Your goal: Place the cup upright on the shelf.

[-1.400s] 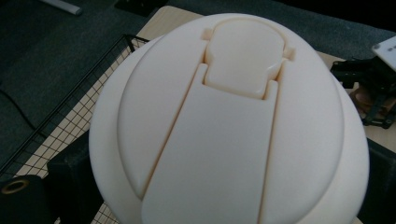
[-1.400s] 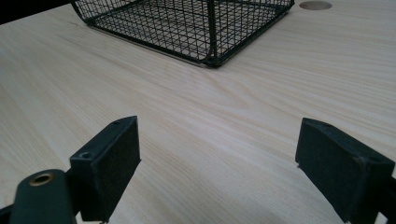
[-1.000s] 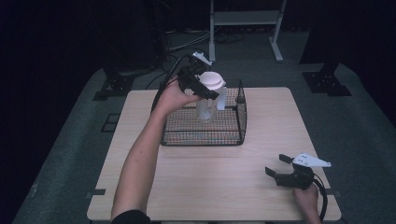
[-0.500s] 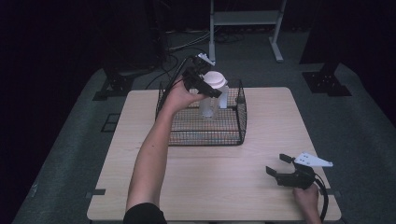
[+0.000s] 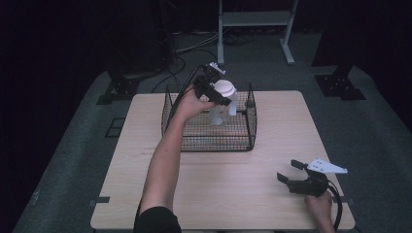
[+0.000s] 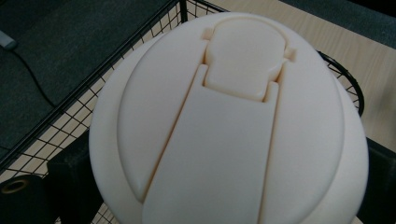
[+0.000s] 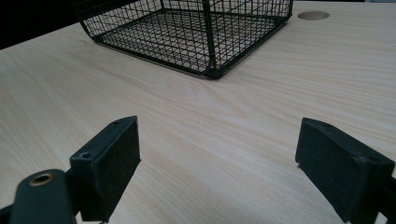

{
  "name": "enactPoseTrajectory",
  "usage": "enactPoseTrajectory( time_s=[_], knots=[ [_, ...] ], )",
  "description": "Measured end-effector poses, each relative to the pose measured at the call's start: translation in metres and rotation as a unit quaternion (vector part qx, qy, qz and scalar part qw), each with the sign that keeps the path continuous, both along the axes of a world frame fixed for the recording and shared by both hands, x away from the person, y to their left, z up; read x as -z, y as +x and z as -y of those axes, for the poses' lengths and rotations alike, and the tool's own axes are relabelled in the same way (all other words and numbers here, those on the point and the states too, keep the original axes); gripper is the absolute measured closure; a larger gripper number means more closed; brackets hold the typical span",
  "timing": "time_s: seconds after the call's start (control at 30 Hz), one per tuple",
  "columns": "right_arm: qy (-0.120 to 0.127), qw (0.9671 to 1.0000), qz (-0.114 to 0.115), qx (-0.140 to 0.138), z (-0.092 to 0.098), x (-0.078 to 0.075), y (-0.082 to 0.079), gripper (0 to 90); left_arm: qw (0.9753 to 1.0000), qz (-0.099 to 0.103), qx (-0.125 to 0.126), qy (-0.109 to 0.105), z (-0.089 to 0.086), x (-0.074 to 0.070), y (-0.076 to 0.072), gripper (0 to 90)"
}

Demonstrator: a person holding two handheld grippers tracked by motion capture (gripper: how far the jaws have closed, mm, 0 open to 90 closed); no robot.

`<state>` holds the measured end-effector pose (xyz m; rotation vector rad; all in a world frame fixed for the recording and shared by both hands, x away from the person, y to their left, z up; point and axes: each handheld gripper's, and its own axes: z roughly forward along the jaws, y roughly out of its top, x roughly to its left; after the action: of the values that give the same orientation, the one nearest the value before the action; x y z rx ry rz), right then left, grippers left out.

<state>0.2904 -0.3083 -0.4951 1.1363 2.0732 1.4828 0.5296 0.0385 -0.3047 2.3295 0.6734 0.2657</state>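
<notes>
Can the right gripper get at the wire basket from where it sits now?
Probably yes. The right gripper rests open near the table's front right edge, and the bare wood between it and the wire basket looks free. The left gripper holds a white-lidded bottle over the basket, which could crowd the top.

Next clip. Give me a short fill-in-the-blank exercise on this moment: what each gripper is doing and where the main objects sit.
1. The left gripper holds a clear bottle with a white ____ above the basket.
2. The black wire basket stands on the ____ table.
3. The jaws of the right gripper are ____ and hold nothing.
4. The right gripper sits near the table's ____ right corner in the high view.

Missing words: lid; wooden; open; near
</notes>
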Motion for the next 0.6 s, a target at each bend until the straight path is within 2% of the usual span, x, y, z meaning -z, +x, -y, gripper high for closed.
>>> enactPoseTrajectory(
  time_s=[0.2,0.6],
  knots=[
    [-0.005,1.0,-0.001,-0.003,-0.001,0.0,0.0,12.8,0.9999,-0.003,-0.006,0.009,0.003,0.012,0.002,5.1],
    [-0.003,1.0,-0.002,-0.005,-0.001,0.0,0.0,12.9,0.9998,-0.013,-0.011,0.007,0.005,0.032,0.005,5.1]
  ],
)
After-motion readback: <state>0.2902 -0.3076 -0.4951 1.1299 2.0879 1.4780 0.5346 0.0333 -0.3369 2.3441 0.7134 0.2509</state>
